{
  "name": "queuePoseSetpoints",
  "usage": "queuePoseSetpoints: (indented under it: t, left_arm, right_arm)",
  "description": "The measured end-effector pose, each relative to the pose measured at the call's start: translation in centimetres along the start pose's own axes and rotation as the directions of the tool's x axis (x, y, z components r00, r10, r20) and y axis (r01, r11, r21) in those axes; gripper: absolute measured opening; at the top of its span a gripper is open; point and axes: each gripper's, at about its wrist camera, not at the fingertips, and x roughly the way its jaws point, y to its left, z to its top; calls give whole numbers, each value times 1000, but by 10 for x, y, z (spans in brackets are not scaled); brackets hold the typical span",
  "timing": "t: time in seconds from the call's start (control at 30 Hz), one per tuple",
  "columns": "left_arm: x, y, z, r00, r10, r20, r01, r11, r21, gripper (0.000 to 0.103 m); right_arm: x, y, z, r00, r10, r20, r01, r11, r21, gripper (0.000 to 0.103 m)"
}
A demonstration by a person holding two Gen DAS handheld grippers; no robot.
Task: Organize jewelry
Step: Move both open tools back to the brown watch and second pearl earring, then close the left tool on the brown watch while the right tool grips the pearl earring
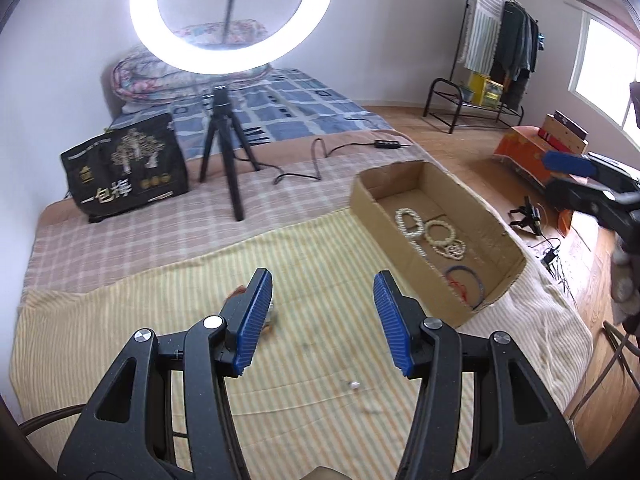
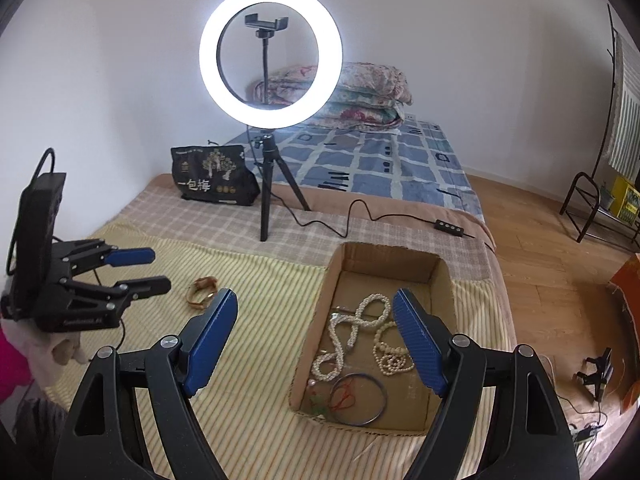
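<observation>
A cardboard box (image 1: 400, 176) (image 2: 388, 260) lies on the bed and holds pearl necklaces (image 1: 410, 222) (image 2: 352, 332), a blue bangle (image 1: 466, 286) (image 2: 360, 400) and a bit of red string (image 2: 344, 398). On the yellow striped cloth (image 2: 260, 320) left of the box lies a brown bracelet (image 2: 202, 292); in the left wrist view it is mostly hidden behind a finger. A small bead (image 1: 354, 385) rests on the cloth. My left gripper (image 1: 322, 276) (image 2: 162, 268) hovers open above the cloth near the bracelet, holding nothing. My right gripper (image 2: 316, 294) (image 1: 550, 178) is open and empty over the box's left edge.
A ring light on a black tripod (image 2: 266, 184) stands behind the cloth, its cable (image 2: 352, 208) trailing right behind the box. A black bag (image 2: 212, 178) sits left of the tripod. The bed edge drops to a wooden floor (image 2: 540, 272) right of the box.
</observation>
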Motion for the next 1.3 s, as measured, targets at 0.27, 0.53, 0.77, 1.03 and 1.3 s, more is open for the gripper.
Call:
queuePoseSetpoints:
  t: [0.27,0.53,0.77,1.03,1.3]
  left_arm:
    - [-6,56,-10,997,76,-15,-77,996,-53,54]
    - [13,89,-18,992,100,-70,-107,989,-105,54]
    - [35,97,-25,990,82,-112,-98,985,-144,54]
    - [56,101,-31,987,55,-151,-82,981,-178,42]
    - [76,103,-33,983,43,-181,-77,979,-189,35]
  right_arm:
    - [11,39,-27,994,97,-44,-98,995,-24,80]
    - [33,77,-54,983,163,-87,-172,979,-109,80]
    - [55,101,-74,970,189,-152,-215,959,-184,79]
    - [96,112,-97,931,230,-282,-286,942,-177,51]
    - [125,118,-107,905,235,-354,-310,935,-172,32]
